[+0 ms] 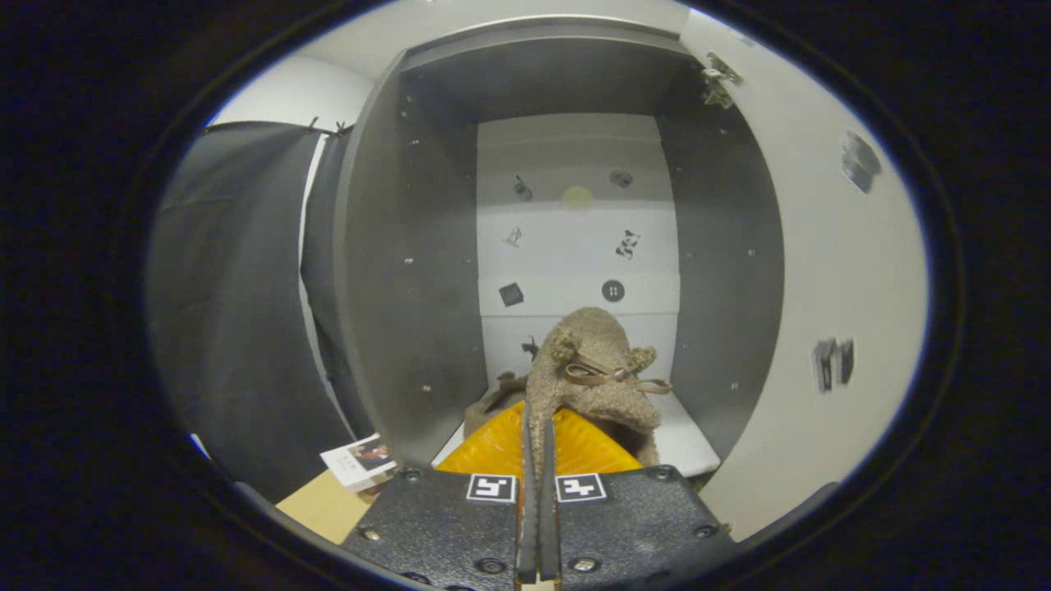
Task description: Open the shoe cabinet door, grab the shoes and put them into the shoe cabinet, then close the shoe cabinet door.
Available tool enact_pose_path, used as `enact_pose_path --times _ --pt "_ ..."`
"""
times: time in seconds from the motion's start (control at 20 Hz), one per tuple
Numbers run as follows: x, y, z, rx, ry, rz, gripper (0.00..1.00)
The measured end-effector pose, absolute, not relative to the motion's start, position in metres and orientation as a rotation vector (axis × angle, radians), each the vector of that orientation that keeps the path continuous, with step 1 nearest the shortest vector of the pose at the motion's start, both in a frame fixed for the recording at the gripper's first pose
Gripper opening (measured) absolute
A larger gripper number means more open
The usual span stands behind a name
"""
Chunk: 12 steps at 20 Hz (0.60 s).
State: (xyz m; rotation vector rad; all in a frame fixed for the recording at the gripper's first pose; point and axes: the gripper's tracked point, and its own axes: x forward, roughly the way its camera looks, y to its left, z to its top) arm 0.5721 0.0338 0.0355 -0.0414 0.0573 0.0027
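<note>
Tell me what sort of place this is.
Probably a staged recording booth: an open shoe cabinet with its door swung aside, black cloth beside it. The gripper pinches a fuzzy shoe.

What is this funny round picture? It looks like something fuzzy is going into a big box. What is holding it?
The picture comes from a small camera fixed on a hand-held grabbing tool, looking forward along its two fingers, and its lens bends everything into a round shape. There is no robot here: a person carries the tool. The gripper sits at the bottom, with its two fingers pressed together on the edge of a fuzzy tan shoe that has a little brown bow. The orange part below it looks like the shoe's sole. The big box is a shoe cabinet. Its door is swung open beside it, and the shoe is held at the opening, above the cabinet's white floor. Next to the cabinet lies a small booklet.
</note>
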Motion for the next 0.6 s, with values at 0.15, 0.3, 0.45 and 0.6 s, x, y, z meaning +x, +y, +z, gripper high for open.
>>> enact_pose_path --times 0.15,0.3,0.45,0.6 --pt "0.612 0.014 0.057 -0.094 0.038 -0.052 0.05" --pt "0.652 -0.013 0.055 -0.140 0.071 -0.099 0.05" --pt "0.688 -0.032 0.034 -0.157 0.147 -0.130 0.05" --pt "0.716 -0.036 0.005 -0.142 0.213 -0.138 0.05"
